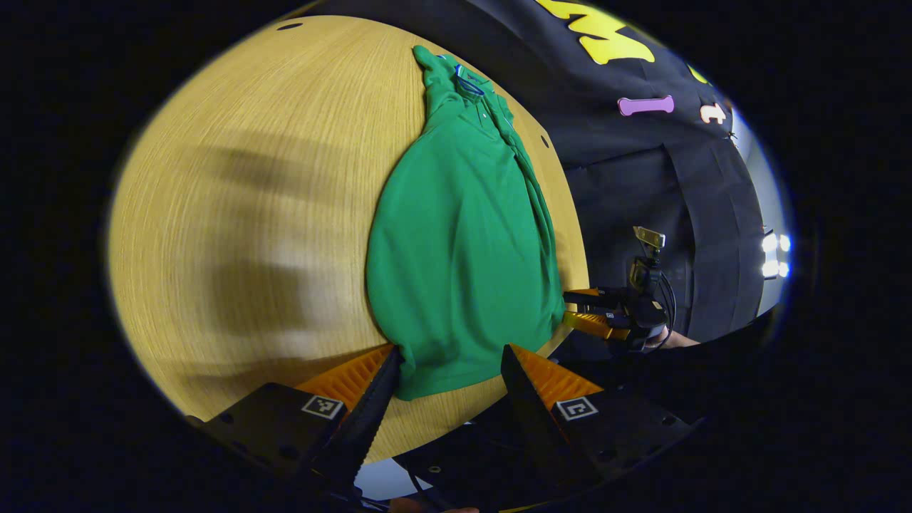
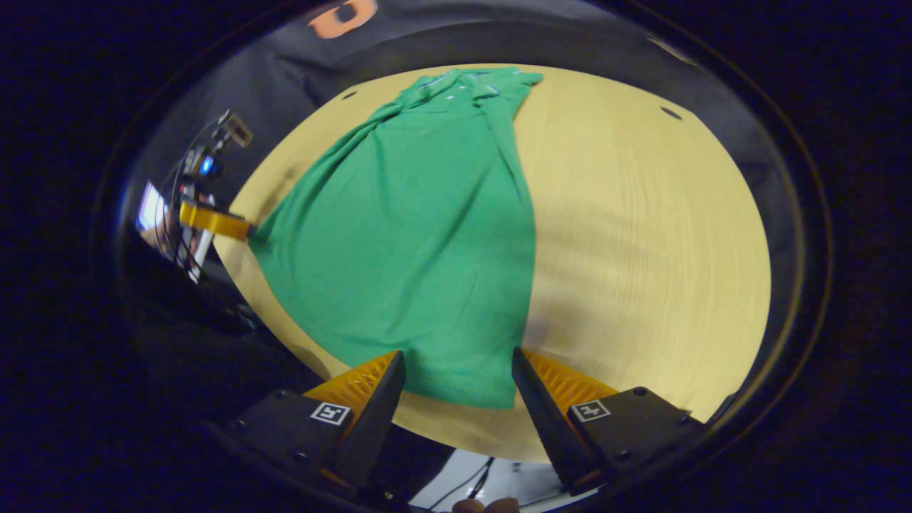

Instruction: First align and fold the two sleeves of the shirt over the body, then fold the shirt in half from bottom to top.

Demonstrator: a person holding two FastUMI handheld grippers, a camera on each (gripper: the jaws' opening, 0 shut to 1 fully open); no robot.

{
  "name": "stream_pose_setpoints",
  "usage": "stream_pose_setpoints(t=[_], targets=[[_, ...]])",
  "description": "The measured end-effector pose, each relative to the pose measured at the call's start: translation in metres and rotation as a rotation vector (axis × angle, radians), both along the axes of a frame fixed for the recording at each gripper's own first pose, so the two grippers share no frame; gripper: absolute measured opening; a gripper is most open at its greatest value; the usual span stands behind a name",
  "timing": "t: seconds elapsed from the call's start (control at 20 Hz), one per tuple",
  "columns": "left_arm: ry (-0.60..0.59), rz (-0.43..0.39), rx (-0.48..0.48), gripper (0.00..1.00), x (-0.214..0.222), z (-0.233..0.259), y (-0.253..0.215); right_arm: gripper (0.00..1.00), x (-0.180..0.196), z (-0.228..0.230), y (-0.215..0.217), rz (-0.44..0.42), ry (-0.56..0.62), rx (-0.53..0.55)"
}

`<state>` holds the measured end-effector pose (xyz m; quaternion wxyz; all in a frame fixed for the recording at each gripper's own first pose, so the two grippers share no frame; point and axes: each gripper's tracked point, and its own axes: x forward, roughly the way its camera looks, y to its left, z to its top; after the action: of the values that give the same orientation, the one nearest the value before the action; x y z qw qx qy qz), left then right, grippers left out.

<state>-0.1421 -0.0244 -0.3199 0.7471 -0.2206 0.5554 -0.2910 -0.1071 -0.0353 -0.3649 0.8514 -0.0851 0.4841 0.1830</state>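
A green polo shirt [image 1: 456, 249] lies flat on the round wooden table [image 1: 249, 214], collar at the far end and sleeves folded in along its body. My left gripper [image 1: 451, 350] stands open at the near table edge, with one hem corner between its fingers. The right gripper [image 1: 586, 310] hovers at the other hem corner, fingers apart. In the right gripper view the shirt [image 2: 420, 235] stretches away from my open right gripper [image 2: 457, 353], whose fingers straddle the hem corner. The left gripper [image 2: 214, 221] sits at the shirt's far-left corner.
The table's bare wood [image 2: 641, 249] spreads wide beside the shirt. Small dark holes [image 1: 288, 26] [image 2: 670, 112] mark its far rim. The table edge runs just under both grippers. Black cloth wall [image 1: 641, 178] stands behind, with bright lamps [image 1: 775, 254].
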Motion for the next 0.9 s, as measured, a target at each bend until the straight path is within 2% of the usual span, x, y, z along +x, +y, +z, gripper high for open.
stream_pose_setpoints(t=[0.05, 0.1, 0.15, 0.2, 0.3, 0.4, 0.45, 0.5, 0.55, 0.6, 0.7, 0.9], targets=[[-0.002, -0.007, 0.008, 0.86, 0.001, -0.002, -0.006, 0.92, 0.000, -0.002, -0.003, 0.036, -0.040, -0.078], [0.005, -0.018, 0.018, 0.83, 0.000, -0.003, -0.009, 0.92, -0.002, -0.001, 0.001, 0.067, -0.060, -0.098], [0.005, -0.020, 0.031, 0.72, -0.001, -0.005, -0.013, 0.89, -0.002, -0.003, 0.001, 0.062, -0.061, -0.097], [0.005, -0.022, 0.047, 0.68, -0.001, -0.009, -0.015, 0.84, 0.001, -0.006, 0.000, 0.035, -0.071, -0.075], [0.002, -0.040, 0.125, 0.57, 0.000, -0.023, -0.018, 0.65, 0.008, -0.002, -0.007, -0.003, -0.085, -0.057], [-0.005, -0.029, 0.152, 0.27, 0.000, -0.024, -0.022, 0.39, 0.009, -0.003, -0.007, 0.007, -0.092, -0.041], [-0.001, -0.023, 0.149, 0.10, 0.000, -0.024, -0.025, 0.23, 0.008, -0.002, -0.006, 0.010, -0.094, -0.046], [0.006, -0.012, 0.156, 0.09, 0.000, -0.022, -0.025, 0.07, 0.011, -0.002, -0.006, 0.016, -0.096, -0.052], [0.008, 0.000, 0.161, 0.07, 0.003, -0.022, -0.026, 0.07, 0.011, 0.000, -0.005, 0.012, -0.099, -0.044], [-0.014, 0.011, 0.168, 0.07, 0.004, -0.018, -0.029, 0.01, 0.009, -0.003, -0.003, 0.005, -0.089, -0.028], [-0.068, 0.013, 0.158, 0.03, 0.004, -0.007, -0.033, 0.01, 0.009, 0.001, -0.002, -0.001, -0.074, 0.006], [-0.128, 0.020, 0.168, 0.03, 0.004, 0.011, -0.029, 0.00, 0.015, 0.019, -0.002, -0.049, -0.066, 0.091]])
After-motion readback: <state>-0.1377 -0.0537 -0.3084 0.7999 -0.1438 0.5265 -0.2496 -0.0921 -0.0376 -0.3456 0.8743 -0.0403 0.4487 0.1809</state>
